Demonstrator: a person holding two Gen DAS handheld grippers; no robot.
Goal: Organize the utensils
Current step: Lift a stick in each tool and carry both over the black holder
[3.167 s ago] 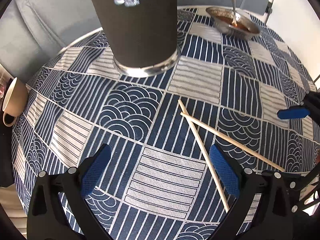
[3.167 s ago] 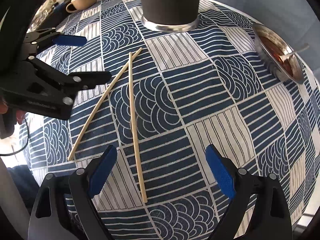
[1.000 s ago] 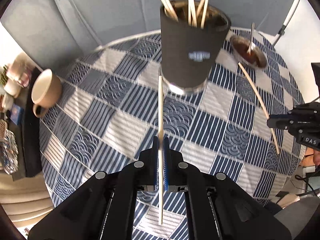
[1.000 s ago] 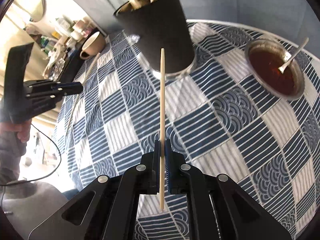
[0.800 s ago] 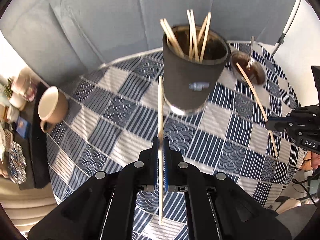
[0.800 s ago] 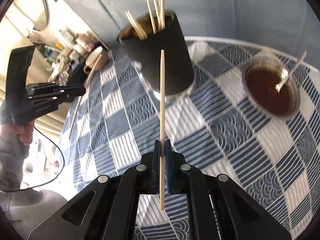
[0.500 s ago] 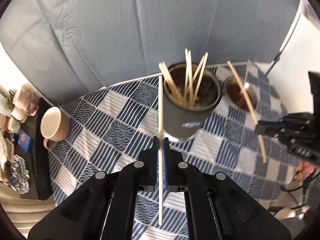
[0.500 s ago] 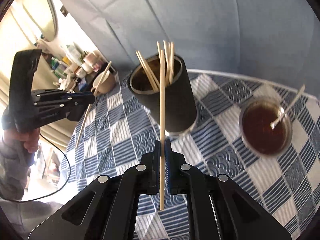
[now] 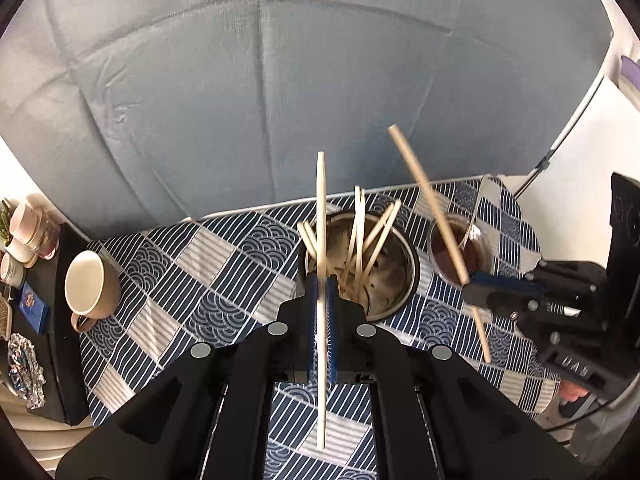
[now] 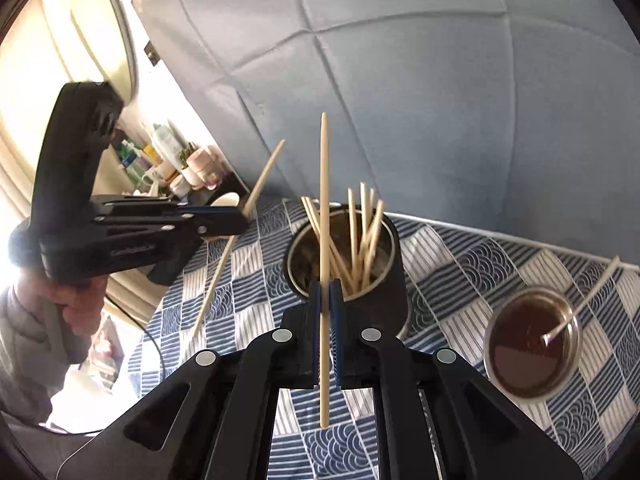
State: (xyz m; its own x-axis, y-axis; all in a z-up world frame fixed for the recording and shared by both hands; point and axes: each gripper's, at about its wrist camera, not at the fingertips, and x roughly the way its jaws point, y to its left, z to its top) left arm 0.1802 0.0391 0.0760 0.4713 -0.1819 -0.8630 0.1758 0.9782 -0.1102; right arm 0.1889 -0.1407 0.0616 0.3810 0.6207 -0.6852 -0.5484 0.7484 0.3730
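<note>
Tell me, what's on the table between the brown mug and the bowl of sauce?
The dark chopstick holder stands between the mug and the sauce bowl, in the left wrist view.

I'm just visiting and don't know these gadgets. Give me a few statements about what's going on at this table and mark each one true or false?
1. Each tool grips one chopstick. True: the left tool clamps a chopstick, and the right tool clamps another chopstick.
2. The holder is empty. False: several chopsticks stand in it.
3. A spoon rests in the bowl. True.
4. The mug sits right beside the bowl. False: it lies at the far left edge, across the holder from the bowl.
</note>
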